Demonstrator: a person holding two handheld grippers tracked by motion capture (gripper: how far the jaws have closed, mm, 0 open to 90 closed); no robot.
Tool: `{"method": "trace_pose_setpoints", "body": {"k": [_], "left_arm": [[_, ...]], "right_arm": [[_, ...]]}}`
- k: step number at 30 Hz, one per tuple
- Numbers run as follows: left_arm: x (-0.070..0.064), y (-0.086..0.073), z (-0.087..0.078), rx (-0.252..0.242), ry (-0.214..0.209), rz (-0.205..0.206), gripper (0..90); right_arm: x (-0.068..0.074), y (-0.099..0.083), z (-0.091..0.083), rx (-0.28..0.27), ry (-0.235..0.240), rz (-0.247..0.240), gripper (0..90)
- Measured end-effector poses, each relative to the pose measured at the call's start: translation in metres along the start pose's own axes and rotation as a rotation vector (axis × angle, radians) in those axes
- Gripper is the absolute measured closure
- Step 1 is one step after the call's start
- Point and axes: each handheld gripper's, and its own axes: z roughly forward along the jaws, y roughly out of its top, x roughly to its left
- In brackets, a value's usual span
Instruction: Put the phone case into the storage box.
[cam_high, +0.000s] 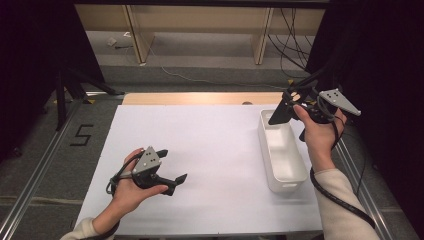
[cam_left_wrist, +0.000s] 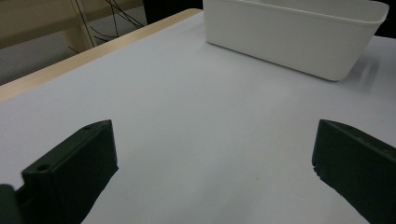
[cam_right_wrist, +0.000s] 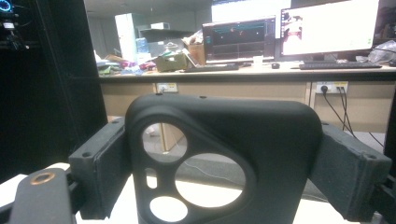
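Above bin, right claw (clamped) holds phone case upright.

Room: white-topped table with a pale wood far edge, standing on grey floor marked with a black "5". Metal rails run along both sides. Black curtains flank the space. Beyond, a light wooden desk carries two lit monitors, a keyboard, clutter, and wall sockets with hanging cables.
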Motion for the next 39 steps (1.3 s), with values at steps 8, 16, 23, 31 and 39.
{"method": "trace_pose_setpoints", "body": {"k": [8, 16, 23, 31, 39], "left_arm": [[0.000, 0.000, 0.000, 0.000, 0.000, -0.001, 0.0], [0.000, 0.000, 0.000, -0.001, 0.000, -0.004, 0.0], [0.000, 0.000, 0.000, 0.000, -0.001, -0.002, 0.0], [0.000, 0.000, 0.000, 0.000, -0.001, -0.002, 0.0], [0.001, 0.000, 0.000, 0.000, -0.001, -0.002, 0.0]], "right_arm": [[-0.001, -0.001, 0.004, 0.006, -0.004, -0.002, 15.2], [-0.002, -0.002, 0.008, 0.007, -0.005, -0.002, 15.2], [-0.002, -0.003, 0.012, 0.014, -0.005, -0.003, 15.2], [-0.003, -0.004, 0.017, 0.019, -0.008, -0.003, 15.2], [-0.004, -0.006, 0.020, 0.026, -0.010, -0.007, 15.2]]}}
